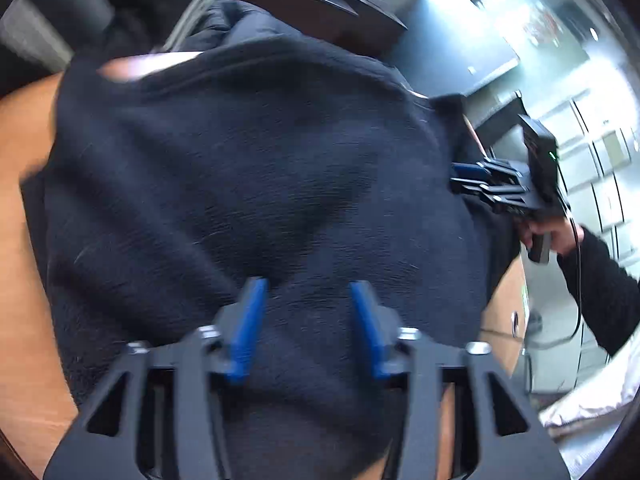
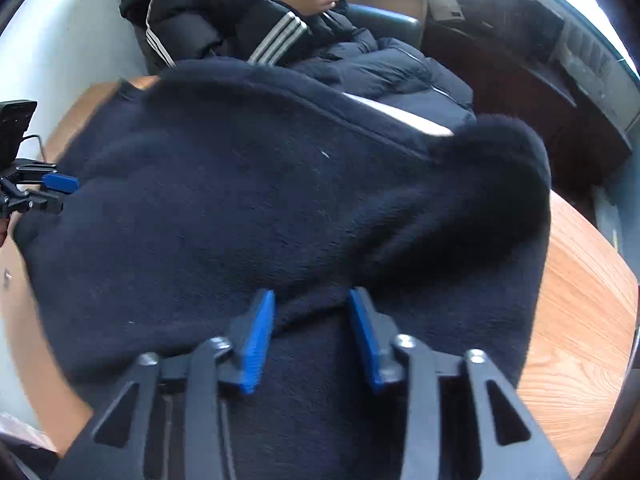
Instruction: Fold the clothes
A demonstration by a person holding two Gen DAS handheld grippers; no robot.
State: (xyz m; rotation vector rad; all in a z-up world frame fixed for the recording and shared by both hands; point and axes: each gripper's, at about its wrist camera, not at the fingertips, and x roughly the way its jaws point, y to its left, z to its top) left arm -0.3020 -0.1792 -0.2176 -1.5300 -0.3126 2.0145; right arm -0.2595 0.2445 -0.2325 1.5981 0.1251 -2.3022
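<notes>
A dark navy fleece garment [image 1: 240,160] [image 2: 260,200] lies bunched over the wooden table [image 1: 24,280] [image 2: 580,300] and fills most of both views. My left gripper [image 1: 310,316] points down into it near its left edge, its blue pads standing apart with a thick fold of fleece packed between them. My right gripper [image 2: 312,320] is at the garment's right side, jaws parted, a fold ridge lying loosely between the blue pads. Each gripper shows in the other's view: the right gripper [image 1: 472,180] at the cloth's edge, the left gripper [image 2: 56,188] likewise.
A person in a black padded jacket [image 2: 260,12] sits just beyond the table's far edge. A hand and dark sleeve [image 1: 556,232] hold the right gripper. White cloth [image 1: 592,408] lies at the lower right. Dark wooden furniture [image 2: 520,40] stands behind.
</notes>
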